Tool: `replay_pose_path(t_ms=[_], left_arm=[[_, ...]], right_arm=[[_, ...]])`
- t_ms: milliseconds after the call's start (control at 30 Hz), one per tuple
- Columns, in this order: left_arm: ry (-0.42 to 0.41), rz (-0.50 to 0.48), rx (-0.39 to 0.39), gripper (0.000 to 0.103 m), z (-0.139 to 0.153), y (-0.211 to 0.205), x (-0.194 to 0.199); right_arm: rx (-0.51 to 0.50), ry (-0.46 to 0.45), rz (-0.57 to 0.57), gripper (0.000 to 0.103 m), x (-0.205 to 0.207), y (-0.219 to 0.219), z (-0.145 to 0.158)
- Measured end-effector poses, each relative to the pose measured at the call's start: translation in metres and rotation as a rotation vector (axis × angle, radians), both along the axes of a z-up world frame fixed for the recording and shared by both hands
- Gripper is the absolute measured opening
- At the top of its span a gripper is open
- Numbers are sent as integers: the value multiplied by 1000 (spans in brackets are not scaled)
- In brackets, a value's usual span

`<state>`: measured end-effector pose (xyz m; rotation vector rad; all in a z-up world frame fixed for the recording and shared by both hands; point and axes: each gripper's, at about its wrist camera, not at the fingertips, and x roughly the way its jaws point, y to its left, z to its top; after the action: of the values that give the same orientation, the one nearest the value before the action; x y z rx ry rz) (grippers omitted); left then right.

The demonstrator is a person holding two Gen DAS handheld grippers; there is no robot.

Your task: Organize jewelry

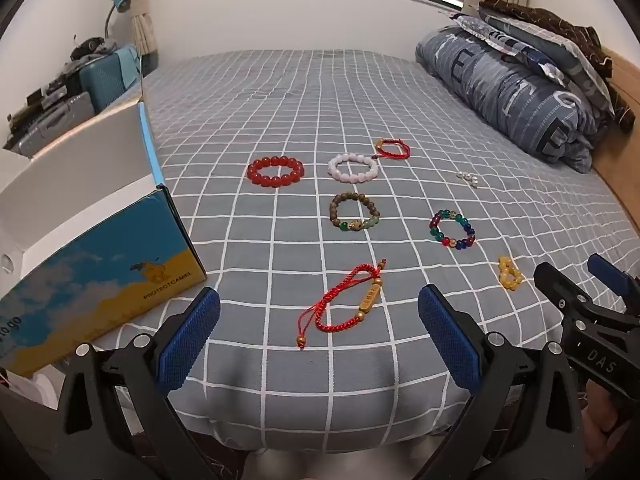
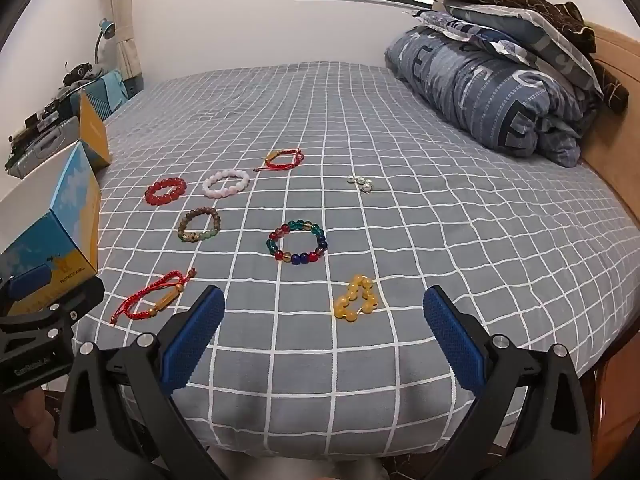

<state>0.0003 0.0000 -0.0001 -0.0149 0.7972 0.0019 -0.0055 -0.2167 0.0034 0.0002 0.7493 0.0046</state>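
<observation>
While both jaws gape wide and empty, the left gripper (image 1: 320, 320) hovers over a red cord bracelet (image 1: 344, 306); the right gripper (image 2: 324, 316) nears yellow beads (image 2: 356, 298).

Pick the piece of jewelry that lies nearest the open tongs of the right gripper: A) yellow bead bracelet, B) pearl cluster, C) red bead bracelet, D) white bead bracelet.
A: in the right wrist view the yellow bead bracelet lies just ahead of the right gripper, between its spread tongs, while the other three sit farther up the bed.
</observation>
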Motion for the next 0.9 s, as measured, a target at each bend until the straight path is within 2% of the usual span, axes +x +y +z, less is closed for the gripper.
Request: replay_pose_path(t_ms=[100,133,500,900], left_arm=[[0,-3,4,97,0,-3,0],[1,1,-31,97,0,3,1],[4,-9,5,97,-5,-3,0],[9,-2,4,97,-6,-1,2]], right_arm=[[7,-2,0,96,0,0,0],[6,-3,-1,96,0,0,-1],[-8,-7,-5,96,0,-4,1],[-18,-13,-8,96,-1,2,-1]])
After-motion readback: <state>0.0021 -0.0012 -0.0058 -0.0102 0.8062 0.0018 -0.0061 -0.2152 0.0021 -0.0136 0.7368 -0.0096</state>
